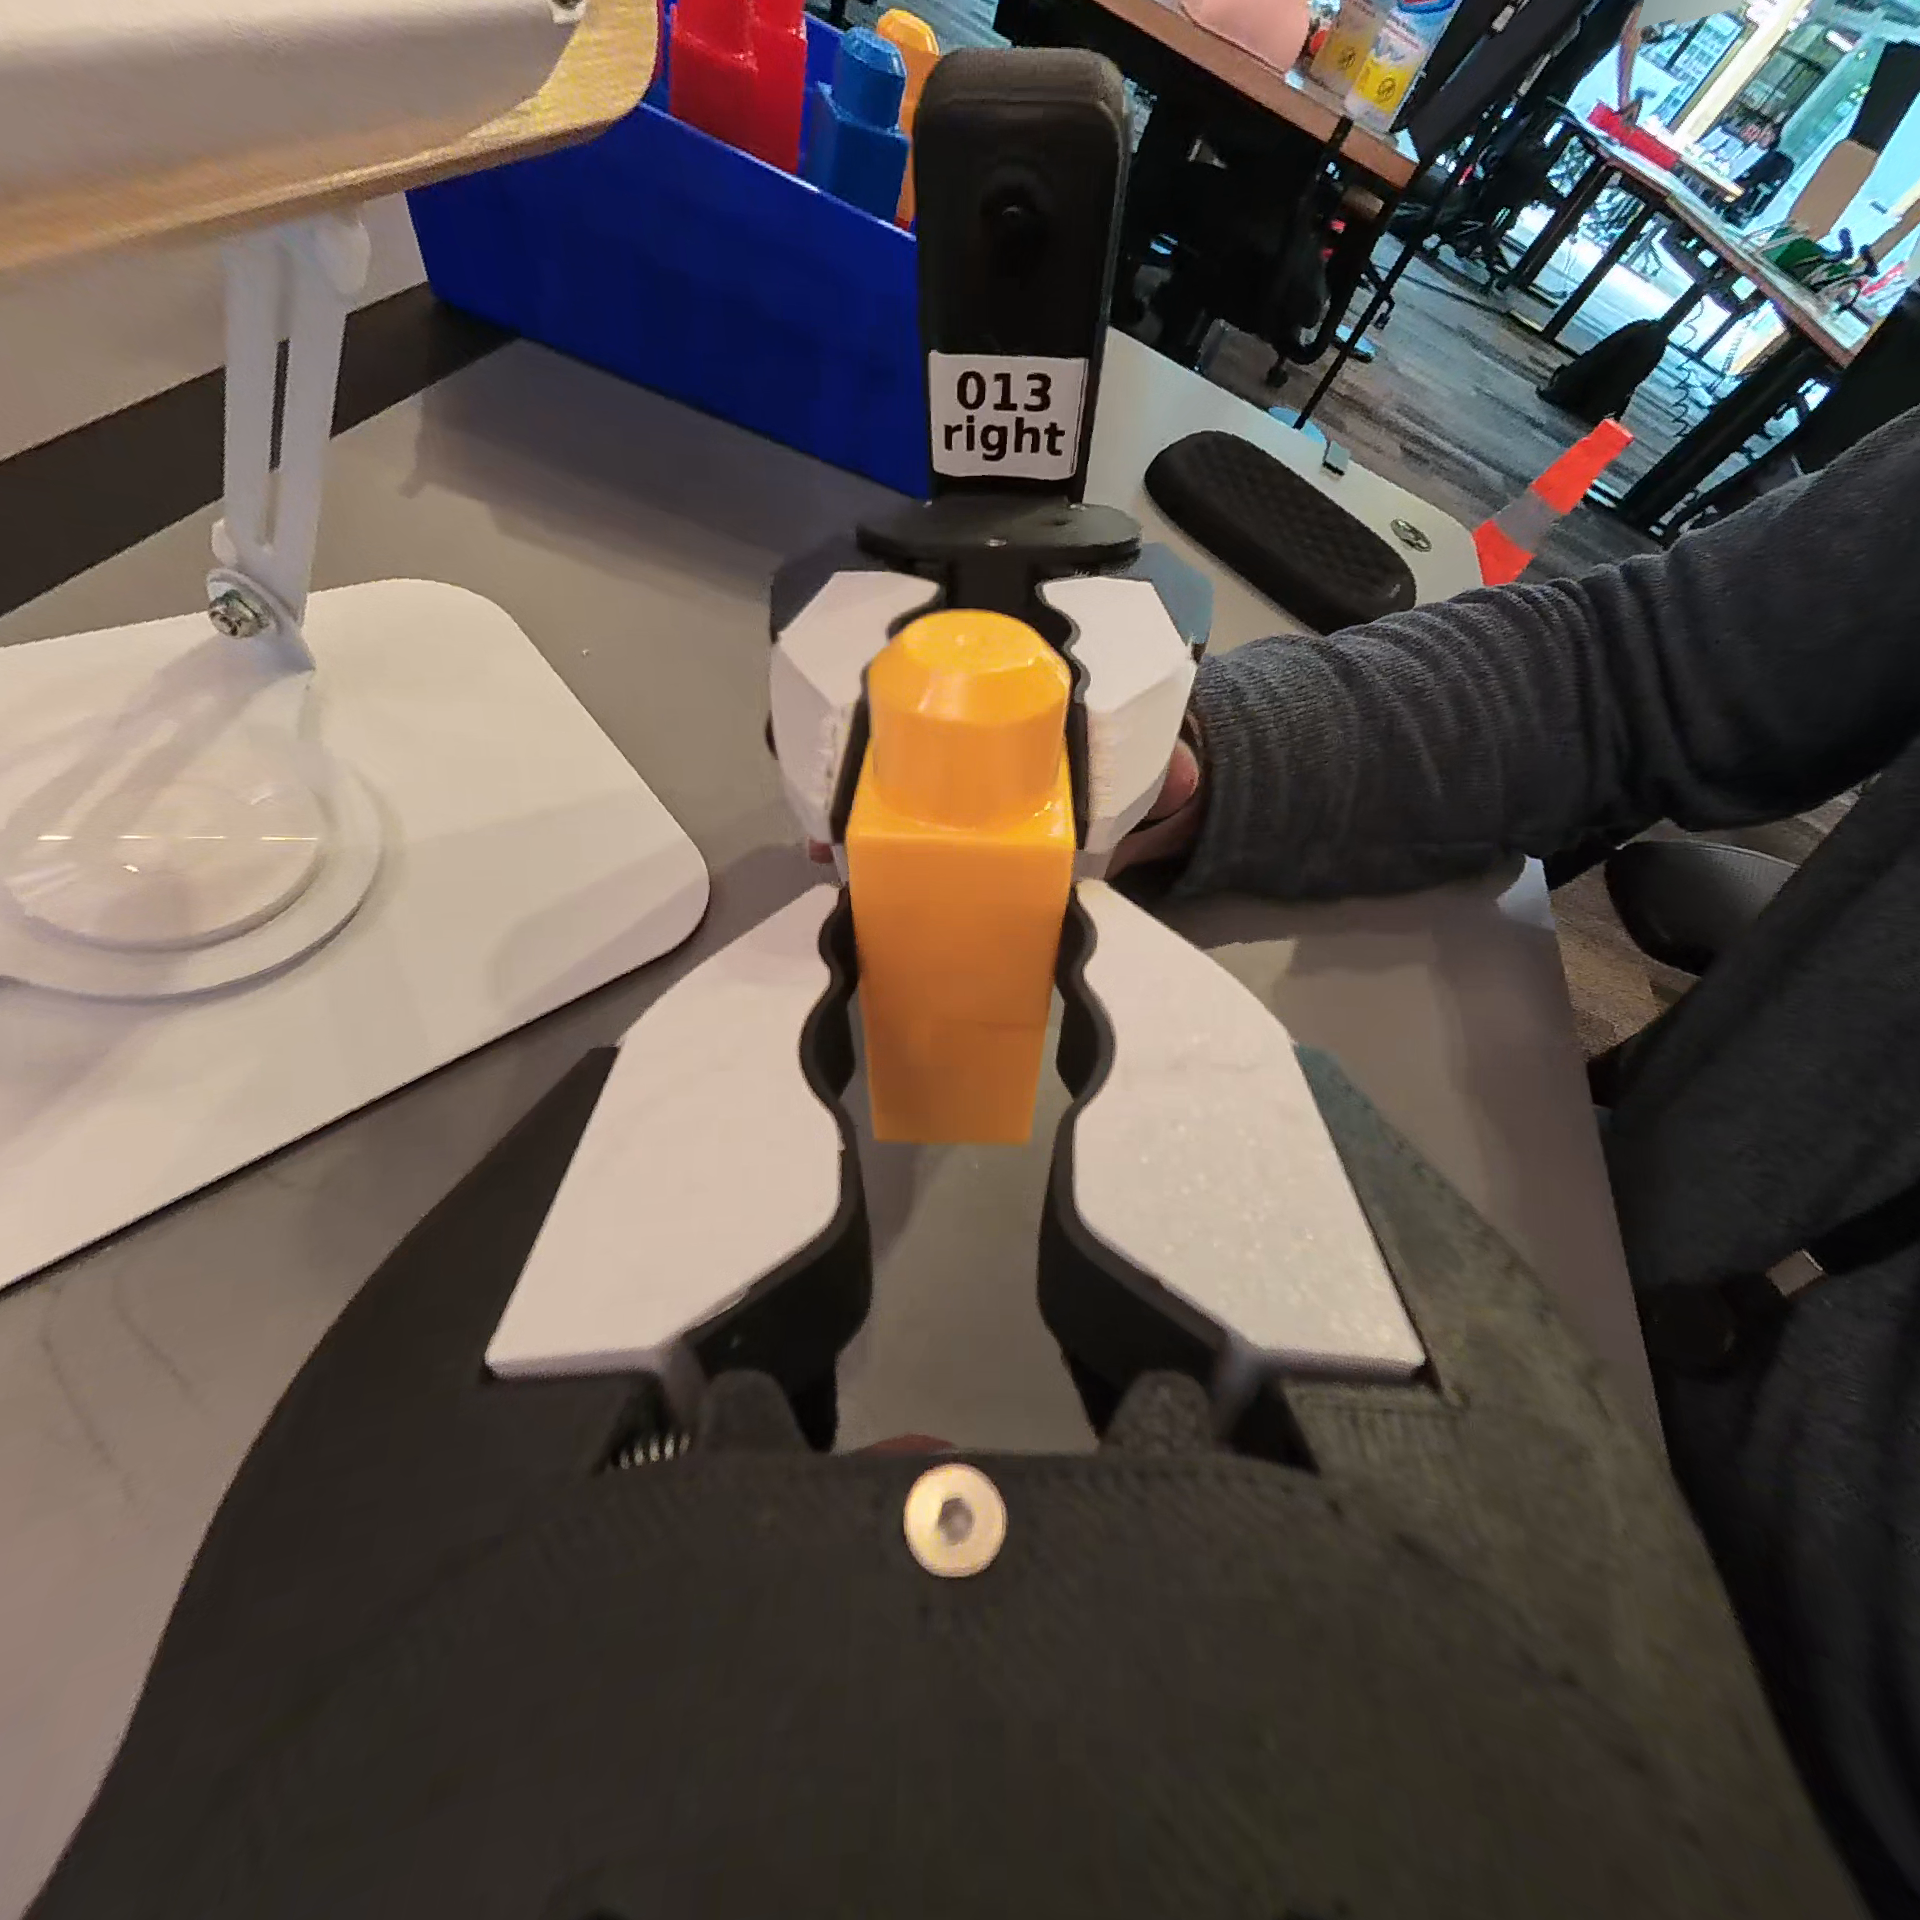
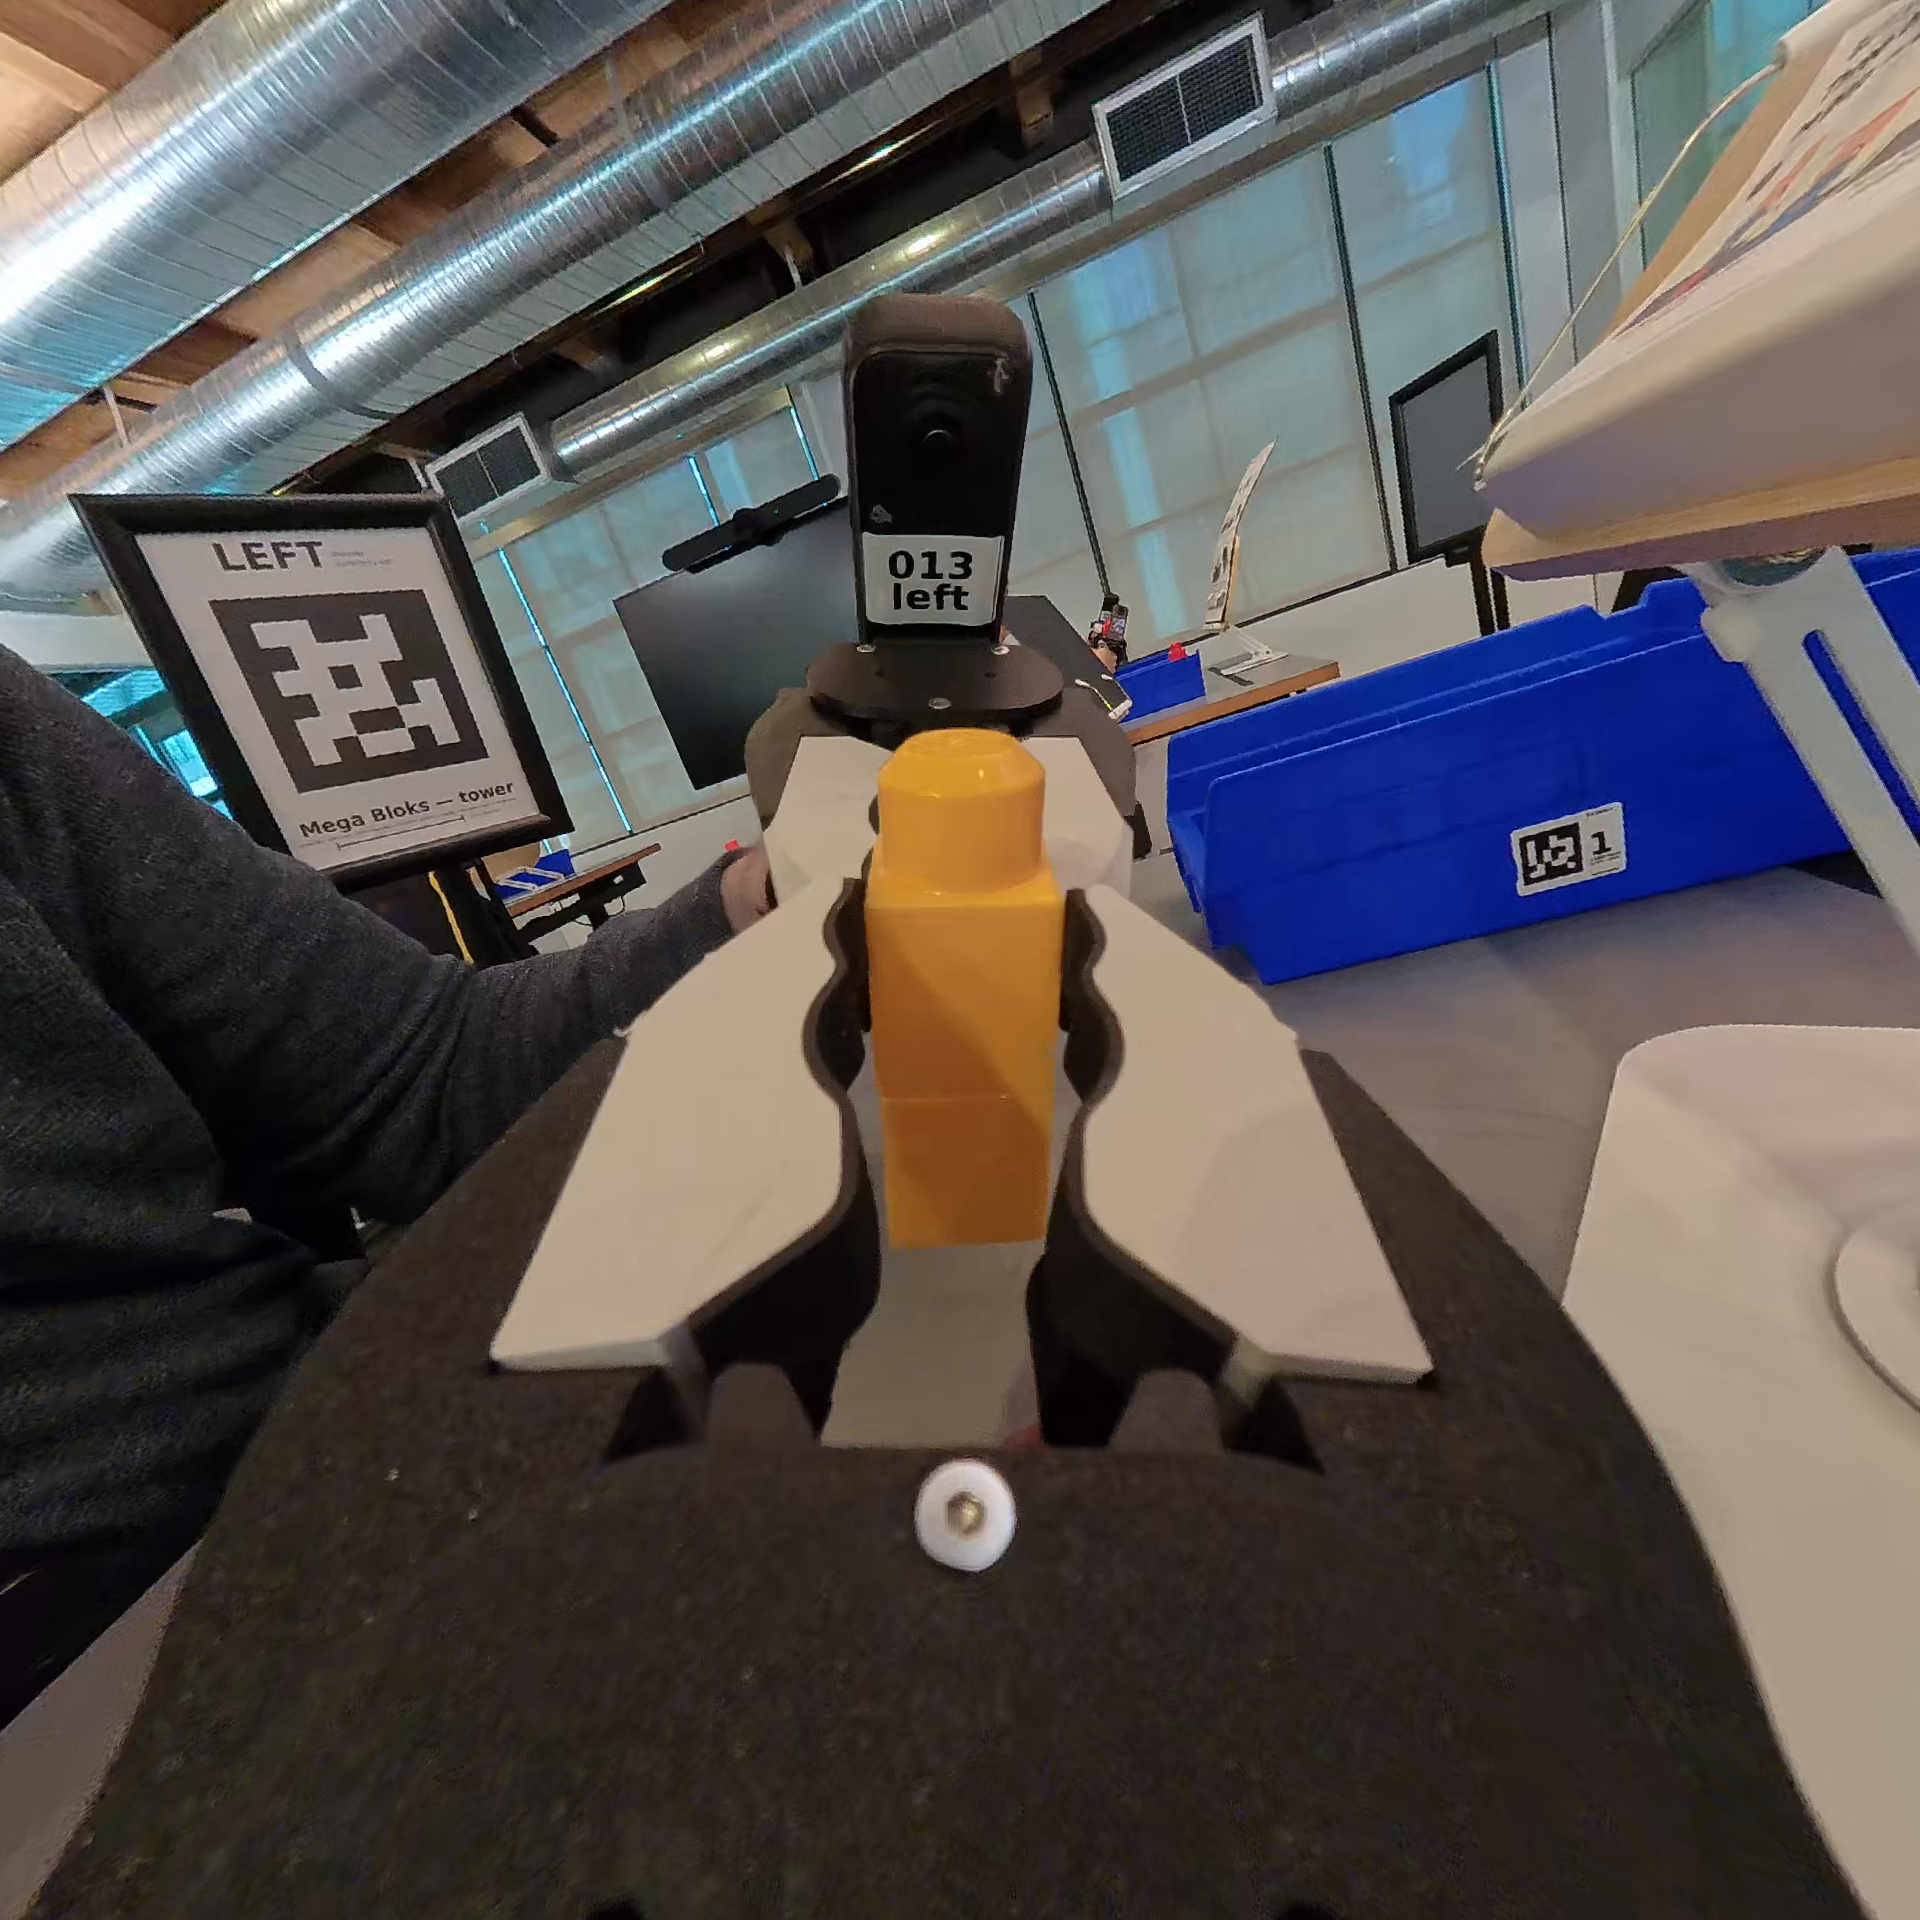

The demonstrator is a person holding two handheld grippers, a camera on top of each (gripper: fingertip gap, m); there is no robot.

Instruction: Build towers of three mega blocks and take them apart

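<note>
A stack of two orange-yellow mega blocks [image 1: 951, 987] is held upright above the grey table [image 1: 499, 488], with a single stud on top and a seam between the blocks. My left gripper [image 1: 956, 925] is shut on the stack from the near side. My right gripper [image 1: 971, 727] faces it and clasps the upper part from the far side. In the right wrist view the same stack [image 2: 961, 1039] sits between my right gripper [image 2: 961, 914], shut on it. The left gripper [image 2: 956, 810] shows behind it, around the top.
A blue bin [image 1: 665, 281] with red, blue and orange blocks stands at the back; it also shows in the right wrist view [image 2: 1507, 790]. A white stand base [image 1: 343, 831] lies left. A black wrist rest [image 1: 1278, 540], a framed marker sign [image 2: 322, 675] and the person's sleeve [image 1: 1558, 707] are nearby.
</note>
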